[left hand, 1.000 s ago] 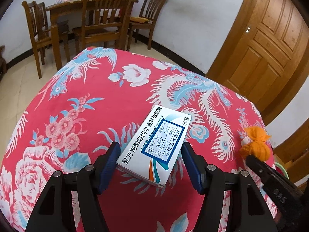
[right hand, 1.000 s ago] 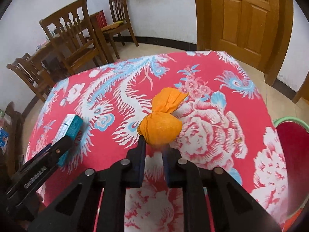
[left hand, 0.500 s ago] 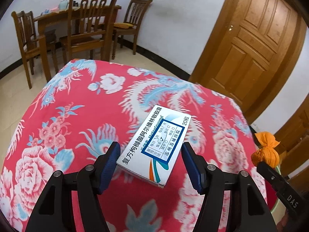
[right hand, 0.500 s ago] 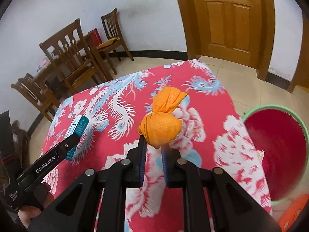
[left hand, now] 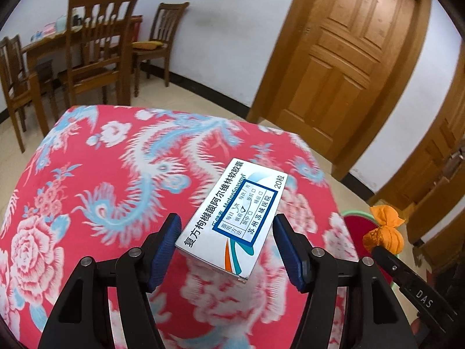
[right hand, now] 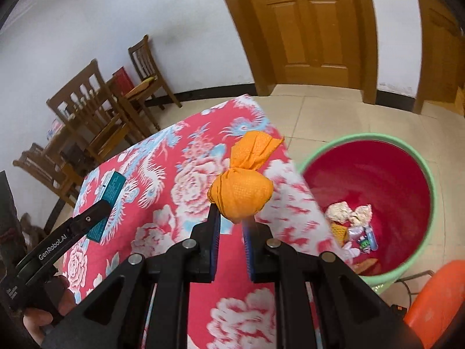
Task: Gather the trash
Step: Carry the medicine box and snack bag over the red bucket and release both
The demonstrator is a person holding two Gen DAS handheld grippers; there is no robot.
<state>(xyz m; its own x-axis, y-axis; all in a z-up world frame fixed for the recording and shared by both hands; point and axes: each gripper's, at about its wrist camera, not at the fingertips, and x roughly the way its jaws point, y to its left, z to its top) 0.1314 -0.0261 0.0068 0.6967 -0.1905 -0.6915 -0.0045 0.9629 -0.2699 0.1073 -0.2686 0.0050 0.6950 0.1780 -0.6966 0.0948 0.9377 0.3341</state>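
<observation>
My left gripper is shut on a white and blue medicine box and holds it in the air above the red flowered tablecloth. The box also shows in the right wrist view. My right gripper is shut on an orange tied wad of cloth, held above the table's right edge. The wad also shows in the left wrist view. A red bin with a green rim stands on the floor to the right, with several scraps of trash inside.
Wooden chairs and a wooden table stand behind the covered table. Wooden doors line the far wall. An orange plastic object sits at the lower right near the bin. The floor is pale tile.
Both grippers have lifted and moved to the right with their loads. The red bin has come into full view on the right, closer to the orange wad.
</observation>
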